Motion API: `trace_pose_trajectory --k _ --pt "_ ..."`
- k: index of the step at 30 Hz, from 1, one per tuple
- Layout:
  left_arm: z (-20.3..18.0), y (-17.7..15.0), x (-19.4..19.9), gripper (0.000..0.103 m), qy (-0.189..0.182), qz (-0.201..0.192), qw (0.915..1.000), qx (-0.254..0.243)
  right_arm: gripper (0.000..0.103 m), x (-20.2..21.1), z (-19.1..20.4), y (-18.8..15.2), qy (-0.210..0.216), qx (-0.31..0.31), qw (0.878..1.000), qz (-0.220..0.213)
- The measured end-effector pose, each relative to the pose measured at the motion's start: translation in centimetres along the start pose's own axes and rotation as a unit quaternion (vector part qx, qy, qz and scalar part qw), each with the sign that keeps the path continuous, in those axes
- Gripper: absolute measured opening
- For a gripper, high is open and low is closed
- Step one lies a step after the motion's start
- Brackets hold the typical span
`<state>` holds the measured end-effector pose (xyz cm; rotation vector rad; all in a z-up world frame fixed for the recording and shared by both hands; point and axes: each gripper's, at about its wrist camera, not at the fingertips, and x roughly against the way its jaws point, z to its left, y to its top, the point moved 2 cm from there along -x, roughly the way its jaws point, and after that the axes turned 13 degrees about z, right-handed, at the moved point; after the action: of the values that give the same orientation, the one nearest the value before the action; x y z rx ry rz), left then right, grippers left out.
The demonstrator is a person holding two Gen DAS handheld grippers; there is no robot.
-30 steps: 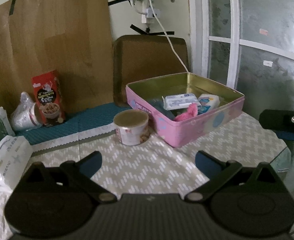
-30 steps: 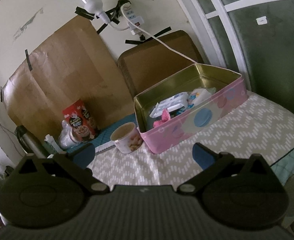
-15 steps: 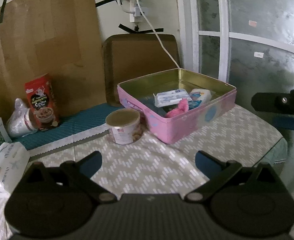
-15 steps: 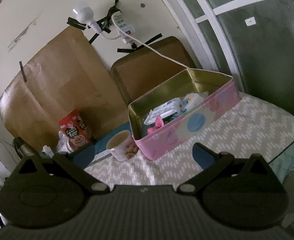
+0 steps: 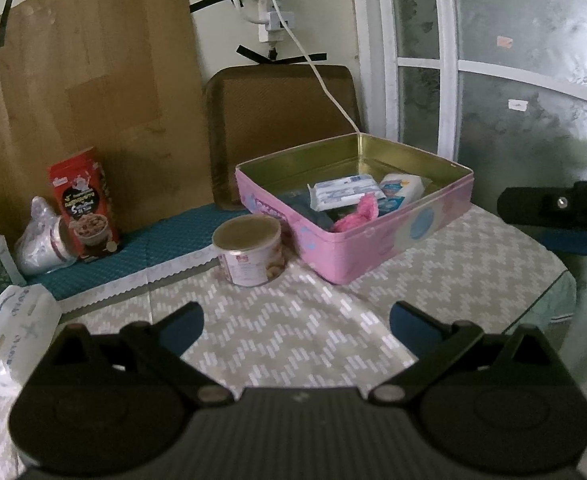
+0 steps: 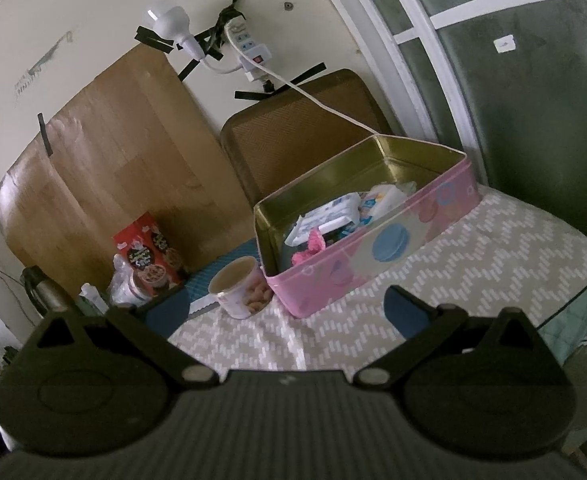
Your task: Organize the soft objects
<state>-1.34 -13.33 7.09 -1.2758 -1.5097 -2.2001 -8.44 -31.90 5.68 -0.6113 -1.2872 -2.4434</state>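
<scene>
1. Both grippers have drawn back from the pink tin (image 5: 377, 240) over the last second. The tin sat closer and larger in each wrist view then, and now more of the zigzag tablecloth (image 5: 293, 344) lies between the fingers and the tin.
2. Left gripper (image 5: 295, 322) hangs above the bare cloth with its fingers spread wide and nothing between them.
3. Right gripper (image 6: 287, 306) is likewise spread and empty; in the left view it shows only as a dark body at the right edge, off past the table corner.
4. Soft things lie inside the tin: a white wipes packet (image 5: 343, 192), a second white pack (image 5: 403, 186) beside it, and a pink fluffy piece (image 5: 359, 216) near the front wall.
5. My judgement: with both hands empty and retreating, and no soft item visible loose on the cloth, the sorting looks finished or nearly so.
6. A small can (image 5: 249, 252) stands just beside the tin's near corner, untouched.
</scene>
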Motion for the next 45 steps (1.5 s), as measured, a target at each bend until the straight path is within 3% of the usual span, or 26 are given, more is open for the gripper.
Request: trace_pose_trajectory --k 15,45 --pt "0.5 0.3 0.0 0.103 0.015 -0.001 0.9998 0.012 0.103 -0.2 -0.1 0.1 -0.004 0.004 1.0 0.004" --pt "0.2 1.3 0.2 0.103 0.006 0.0 1.0 0.0 0.103 -0.3 -0.1 1.0 -0.004 0.017 1.0 0.001"
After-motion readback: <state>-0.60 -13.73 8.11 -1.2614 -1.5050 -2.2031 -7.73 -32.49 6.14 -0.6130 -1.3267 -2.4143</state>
